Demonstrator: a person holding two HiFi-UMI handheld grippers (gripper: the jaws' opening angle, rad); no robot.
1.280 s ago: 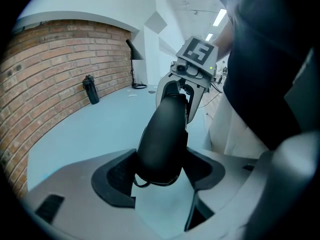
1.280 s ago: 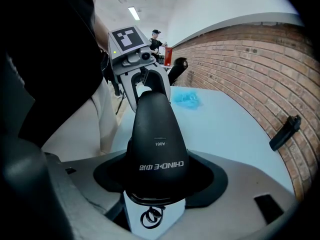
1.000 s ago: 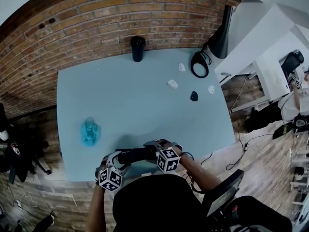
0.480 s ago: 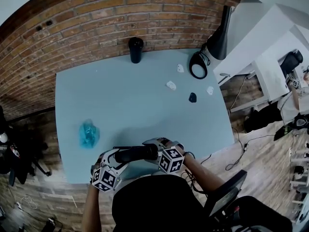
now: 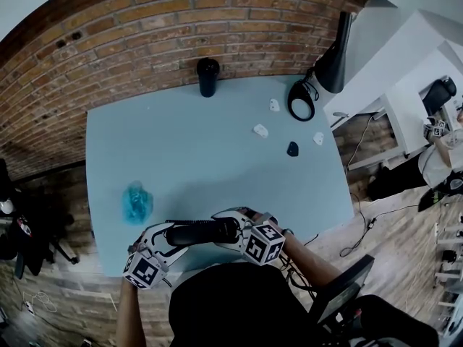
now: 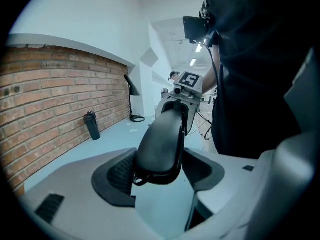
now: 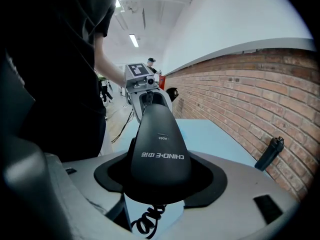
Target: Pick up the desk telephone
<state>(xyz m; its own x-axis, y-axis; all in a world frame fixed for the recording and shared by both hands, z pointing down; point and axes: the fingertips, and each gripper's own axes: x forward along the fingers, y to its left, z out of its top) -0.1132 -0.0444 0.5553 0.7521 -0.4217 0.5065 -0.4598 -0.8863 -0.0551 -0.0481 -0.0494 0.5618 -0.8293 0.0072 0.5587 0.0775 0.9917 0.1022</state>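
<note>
Left arm: forearm [image 5: 129, 316] comes up from the lower edge of the head view; the left claw [image 5: 172, 235] points inward and right, tilted downward.
Right arm: forearm [image 5: 312, 263] comes in from the lower right; the right claw [image 5: 233, 228] points inward and left, facing the left claw.
Left claw state: jaws clamped on one end of the telephone handset [image 5: 203, 231].
Right claw state: jaws spread wide and clamped on the broad opposite end of the telephone handset.
Task item location: lying level between the two claws, held off the counter [image 5: 217, 168], over its near edge.
Left claw view only: the ribbed pads [image 6: 119, 170] beside the handset, and the far claw's marker cube [image 6: 189, 79].
Right claw view only: the coiled cord [image 7: 150, 222] hanging under the handset, and white print on its shell, upside down.
Head view only: the full counter layout below.
Count, black bottle [image 5: 207, 76]: one, at the far edge by the brick wall [image 5: 145, 27].
Count, black desk lamp [image 5: 330, 55]: one, far right corner.
Count, small white pieces [image 5: 260, 130]: three, scattered at the right.
Count, small black piece [image 5: 292, 149]: one, among them.
Count, blue translucent item [image 5: 136, 201]: one, at the left, well apart from the rest.
</note>
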